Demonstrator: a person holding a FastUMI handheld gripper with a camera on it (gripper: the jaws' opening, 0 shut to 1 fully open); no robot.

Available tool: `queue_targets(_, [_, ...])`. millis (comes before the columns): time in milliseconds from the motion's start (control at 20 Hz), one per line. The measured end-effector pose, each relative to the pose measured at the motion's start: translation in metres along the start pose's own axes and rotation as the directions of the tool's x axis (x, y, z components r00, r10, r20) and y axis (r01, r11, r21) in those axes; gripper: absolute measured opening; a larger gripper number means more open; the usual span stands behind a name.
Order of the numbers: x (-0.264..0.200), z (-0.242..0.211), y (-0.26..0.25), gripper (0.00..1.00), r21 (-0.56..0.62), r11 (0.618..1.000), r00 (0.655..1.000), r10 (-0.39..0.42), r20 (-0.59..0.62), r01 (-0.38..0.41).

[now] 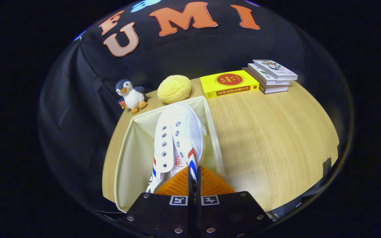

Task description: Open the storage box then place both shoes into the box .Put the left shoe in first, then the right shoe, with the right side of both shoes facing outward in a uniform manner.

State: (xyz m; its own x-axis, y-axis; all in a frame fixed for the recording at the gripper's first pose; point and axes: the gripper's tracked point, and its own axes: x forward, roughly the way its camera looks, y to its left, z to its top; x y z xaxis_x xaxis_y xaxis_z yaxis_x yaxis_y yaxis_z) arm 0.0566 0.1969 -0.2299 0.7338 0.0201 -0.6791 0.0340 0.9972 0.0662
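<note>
1. The tool has two orange ribbed fingers drawn almost together, with only a thin dark slit between them. They pinch the heel end of a white canvas shoe.
2. The pinched part of the shoe is hidden behind the fingers, so exactly which edge of the heel they press on cannot be made out.
3. The shoe stretches away from the fingers, toe pointing toward the far wall. It shows two rows of metal eyelets, no laces, and red and blue stripes on each side near the heel.
4. The shoe hangs over the open cream fabric storage box, which stands on the wooden table. Whether the shoe touches the box floor cannot be told.
5. The near end of the box is cut off by the tool's black body, and the shoe covers much of its inside.
6. Beyond the box, on the table's far edge, stand a penguin plush toy, a round yellow bun-shaped cushion, a yellow book and a stack of three books.
</note>
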Motion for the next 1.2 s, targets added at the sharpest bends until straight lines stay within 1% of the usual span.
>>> queue_targets(50, [0.002,-0.003,-0.001,0.03,-0.013,1.0,1.0,-0.023,-0.021,0.023])
queue_targets(100, [0.005,-0.013,0.002,0.03,-0.026,0.999,0.998,-0.029,-0.052,0.028])
queue_targets(150, [0.005,-0.018,0.011,0.08,-0.023,1.0,0.998,-0.004,-0.068,0.002])
queue_targets(200, [0.002,-0.014,0.022,0.14,-0.01,0.999,0.998,0.034,-0.054,-0.034])
queue_targets(250, [-0.008,-0.009,0.027,0.26,-0.021,0.999,0.999,0.04,-0.034,-0.04])
queue_targets(300, [-0.013,-0.001,0.02,0.35,-0.05,0.999,1.0,0.019,-0.014,-0.02])
queue_targets(350, [-0.02,0.008,0.018,0.55,-0.077,0.997,1.0,0.016,0.011,-0.015])
queue_targets(400, [-0.029,0.017,0.022,0.64,-0.086,0.996,0.999,0.03,0.043,-0.026])
queue_targets(450, [-0.039,0.027,0.025,0.76,-0.085,0.995,0.996,0.048,0.073,-0.042])
queue_targets(500, [-0.05,0.037,0.025,0.81,-0.088,0.995,0.992,0.06,0.107,-0.05])
queue_targets(550, [-0.062,0.048,0.023,0.93,-0.096,0.994,0.988,0.065,0.142,-0.051])
queue_targets(600, [-0.074,0.059,0.021,0.97,-0.103,0.993,0.982,0.068,0.177,-0.05])
queue_targets(650, [-0.086,0.069,0.017,0.99,-0.108,0.993,0.975,0.07,0.21,-0.048])
queue_targets(800, [-0.123,0.101,0.004,0.99,-0.104,0.994,0.946,0.062,0.317,-0.031])
queue_targets(950, [-0.158,0.124,-0.02,0.98,-0.076,0.997,0.916,0.035,0.401,-0.005])
queue_targets(1200, [-0.211,0.15,-0.067,0.98,-0.035,0.998,0.845,-0.03,0.534,0.057])
